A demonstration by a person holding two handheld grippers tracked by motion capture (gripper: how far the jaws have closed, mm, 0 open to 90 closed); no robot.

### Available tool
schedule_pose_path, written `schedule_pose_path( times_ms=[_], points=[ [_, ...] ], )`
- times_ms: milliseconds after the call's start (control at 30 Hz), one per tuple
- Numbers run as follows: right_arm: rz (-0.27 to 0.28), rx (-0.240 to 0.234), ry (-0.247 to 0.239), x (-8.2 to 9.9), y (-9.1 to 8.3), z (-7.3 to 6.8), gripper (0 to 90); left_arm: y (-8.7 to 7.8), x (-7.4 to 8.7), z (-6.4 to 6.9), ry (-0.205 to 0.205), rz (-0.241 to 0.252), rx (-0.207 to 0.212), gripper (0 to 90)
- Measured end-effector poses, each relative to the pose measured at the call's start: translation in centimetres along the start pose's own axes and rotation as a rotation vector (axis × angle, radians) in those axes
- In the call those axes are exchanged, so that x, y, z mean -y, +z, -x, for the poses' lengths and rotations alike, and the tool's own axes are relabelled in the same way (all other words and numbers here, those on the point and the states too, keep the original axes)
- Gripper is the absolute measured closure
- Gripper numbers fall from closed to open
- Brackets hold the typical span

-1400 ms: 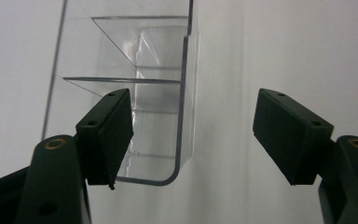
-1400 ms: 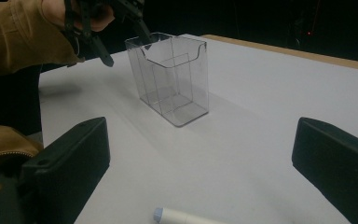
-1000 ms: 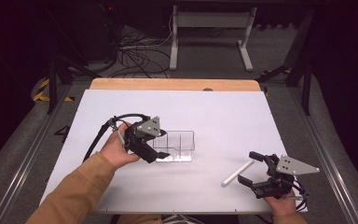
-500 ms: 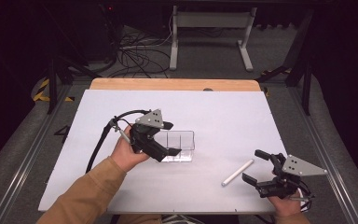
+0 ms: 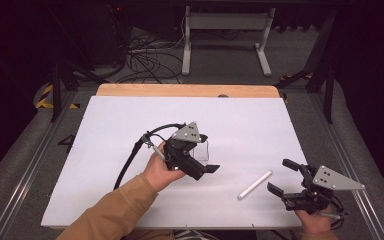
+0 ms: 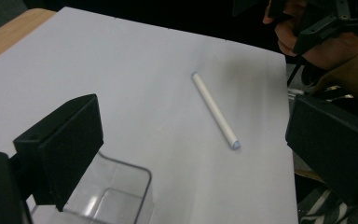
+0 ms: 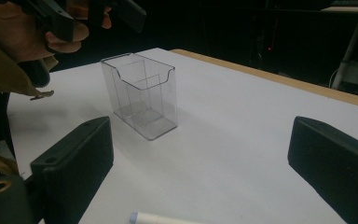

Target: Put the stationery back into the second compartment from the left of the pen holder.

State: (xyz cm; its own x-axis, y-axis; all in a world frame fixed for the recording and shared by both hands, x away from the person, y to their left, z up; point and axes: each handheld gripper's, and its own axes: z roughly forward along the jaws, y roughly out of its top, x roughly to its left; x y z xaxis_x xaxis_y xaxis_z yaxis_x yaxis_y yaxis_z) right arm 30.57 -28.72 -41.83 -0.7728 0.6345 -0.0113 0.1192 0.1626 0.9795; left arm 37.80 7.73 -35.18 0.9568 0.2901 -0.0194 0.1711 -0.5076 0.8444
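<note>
Left gripper [image 5: 207, 169] has just been spreading its jaws, nothing between them, hanging beside the clear plastic box [image 7: 140, 95] mid-worktop [image 5: 105, 130]. The white tube [image 5: 254, 184] lies near-right, by the right gripper [image 5: 280, 177], gaping and empty too.

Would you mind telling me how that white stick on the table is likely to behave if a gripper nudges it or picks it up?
The white stick is a straight, smooth cylinder lying flat on the white table, so a sideways nudge would probably make it roll. It keeps a rigid line, so it is likely stiff rather than floppy. Being thin, it looks light, and its smooth surface might slip between flat pads.
</note>
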Motion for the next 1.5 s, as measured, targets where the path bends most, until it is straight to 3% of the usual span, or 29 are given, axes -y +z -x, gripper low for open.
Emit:
schedule_pose_path(
  times_ms=[333,567,1033,1500],
  points=[
    [0.004,0.025,-0.024,-0.6,-0.7,-0.1,8.8,4.6,-0.9,1.6,0.027,-0.085,-0.019,4.9],
    [0.013,0.038,-0.029,-0.9,-1.3,-0.2,9.4,7.2,-1.0,1.8,0.003,-0.128,0.003,4.6],
    [0.011,0.042,-0.031,-1.1,-1.3,-0.3,9.8,10.7,-0.4,1.7,-0.071,-0.143,0.017,4.5],
    [0.010,0.030,-0.030,-0.9,-1.2,-0.2,9.7,13.0,-0.4,2.2,-0.047,-0.177,0.003,5.3]
  ],
)
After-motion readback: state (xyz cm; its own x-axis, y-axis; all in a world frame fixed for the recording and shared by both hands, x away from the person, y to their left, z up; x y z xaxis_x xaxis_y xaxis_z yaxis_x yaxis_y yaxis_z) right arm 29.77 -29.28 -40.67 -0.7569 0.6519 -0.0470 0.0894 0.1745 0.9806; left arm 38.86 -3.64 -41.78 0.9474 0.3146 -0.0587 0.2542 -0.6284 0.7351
